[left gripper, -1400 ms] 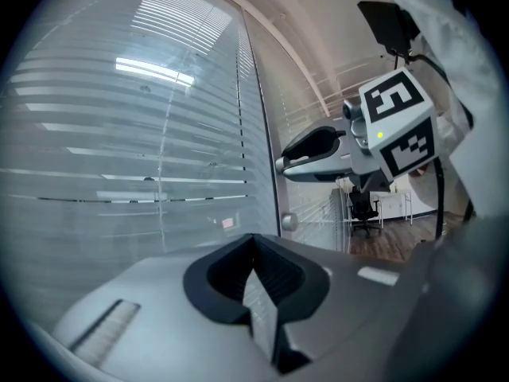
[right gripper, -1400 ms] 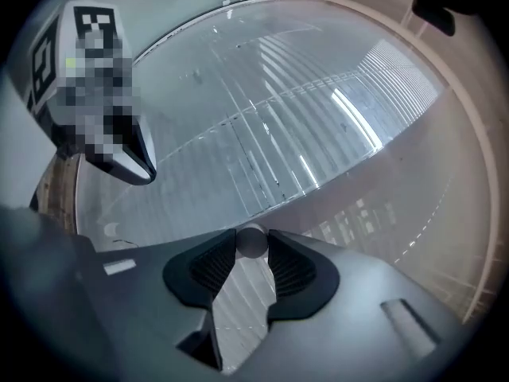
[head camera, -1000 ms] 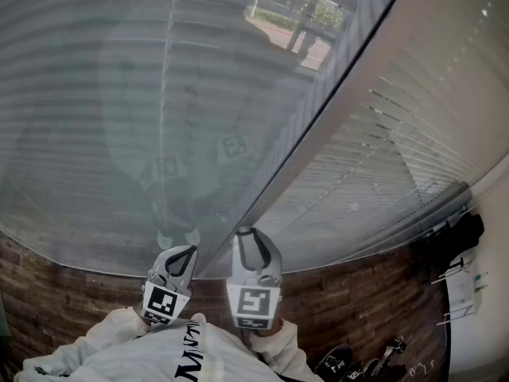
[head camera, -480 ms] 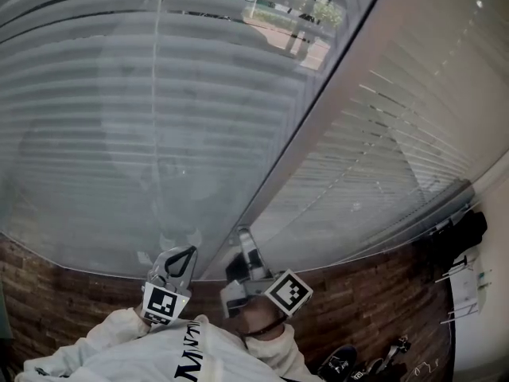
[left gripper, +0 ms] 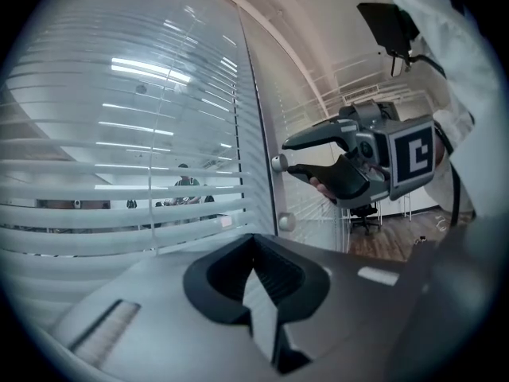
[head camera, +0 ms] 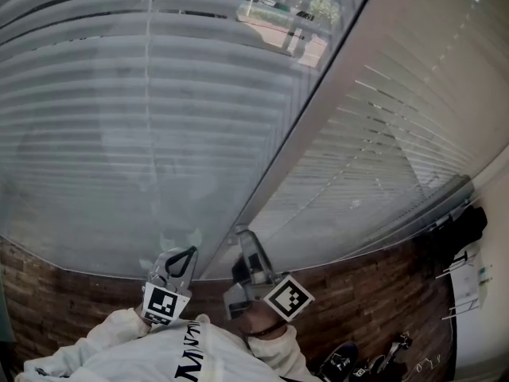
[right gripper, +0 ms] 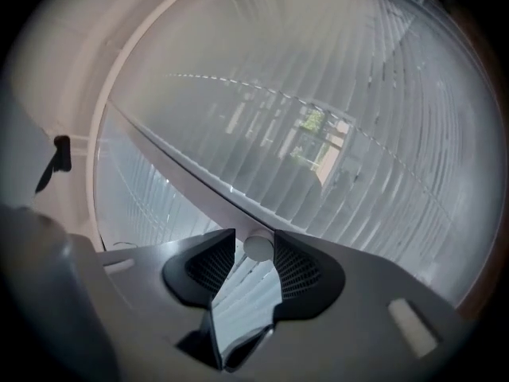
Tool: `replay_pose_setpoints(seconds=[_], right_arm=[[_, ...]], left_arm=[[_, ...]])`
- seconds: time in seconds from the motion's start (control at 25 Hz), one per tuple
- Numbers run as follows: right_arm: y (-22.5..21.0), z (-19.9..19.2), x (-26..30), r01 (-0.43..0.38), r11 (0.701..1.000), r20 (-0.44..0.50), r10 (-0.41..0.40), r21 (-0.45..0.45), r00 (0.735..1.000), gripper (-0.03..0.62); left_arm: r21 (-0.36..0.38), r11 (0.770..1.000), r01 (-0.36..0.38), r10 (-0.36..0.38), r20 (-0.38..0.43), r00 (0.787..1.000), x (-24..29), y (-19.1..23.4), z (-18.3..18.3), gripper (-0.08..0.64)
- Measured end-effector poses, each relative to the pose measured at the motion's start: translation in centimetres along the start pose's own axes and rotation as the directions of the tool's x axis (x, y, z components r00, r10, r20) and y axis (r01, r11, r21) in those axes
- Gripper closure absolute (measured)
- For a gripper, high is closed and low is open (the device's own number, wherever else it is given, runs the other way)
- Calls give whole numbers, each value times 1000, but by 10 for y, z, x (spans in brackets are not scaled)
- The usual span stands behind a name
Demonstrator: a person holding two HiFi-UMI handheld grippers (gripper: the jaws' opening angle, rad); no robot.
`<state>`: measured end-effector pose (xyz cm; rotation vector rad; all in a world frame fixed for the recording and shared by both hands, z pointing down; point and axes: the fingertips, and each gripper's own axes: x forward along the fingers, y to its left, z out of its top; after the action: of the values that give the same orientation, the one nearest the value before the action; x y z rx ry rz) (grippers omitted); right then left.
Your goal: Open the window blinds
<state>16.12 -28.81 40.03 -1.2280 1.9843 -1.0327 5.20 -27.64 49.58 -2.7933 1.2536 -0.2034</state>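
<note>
Evidently midway through the tilting step, to judge by how things lie.

Farthest left, the left blinds [head camera: 119, 134] behind glass: slats partly turned, with slivers of street visible through the gaps near the top and only grey haze lower down.

Next, the left gripper [head camera: 188, 252], held level in front of the lower glass, fingers pressed together on nothing and taking no part in the work.

Then the slanting window frame [head camera: 318, 110] between the two panes. Near its foot, just above the brick wall [head camera: 48, 309], a small round white knob [right gripper: 258, 247].

Pinching that knob from both sides, the right gripper [head camera: 243, 235], rolled well onto its side with the marker cube up and to the right. Fingers just eased a shade wider, yet with the knob between the pads and seemingly touching both.

Further right, the right blinds [head camera: 382, 142], slats close-laid with little visible through them.

Probably calls next for a regrip, since the roll looks close to spent: let go, roll back upright, pinch square on the knob again and twist the same way. Worth keeping the pinch firm, as so small and smooth a knob would likely slip under a loose hold. Worth watching the lower slats for gaps as the sign of progress.
</note>
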Motion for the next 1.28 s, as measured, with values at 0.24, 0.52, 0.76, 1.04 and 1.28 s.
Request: replay_pose_setpoints(seconds=[0.24, 0.52, 0.76, 1.04, 1.28], right_arm=[[19, 2, -7, 16, 894, -41, -38, -447, 998, 447], [24, -11, -3, 57, 472, -36, -184, -880, 982, 448], [28, -29, 7, 15, 89, -10, -276, -996, 961, 449], [15, -34, 13, -21, -257, 84, -389, -966, 917, 458], [16, -33, 15, 5, -168, 70, -385, -986, 920, 465]], left_arm=[[0, 1000, 11, -11, -4, 1000, 0, -3, -1, 560], [1, 1000, 16, -16, 0, 1000, 2, -4, 0, 560], [-1, 1000, 10, -10, 1, 1000, 1, -3, 1, 560], [-5, 1000, 1, -1, 1, 1000, 1, -2, 0, 560], [-2, 1000, 0, 0, 2, 1000, 2, -1, 2, 560]])
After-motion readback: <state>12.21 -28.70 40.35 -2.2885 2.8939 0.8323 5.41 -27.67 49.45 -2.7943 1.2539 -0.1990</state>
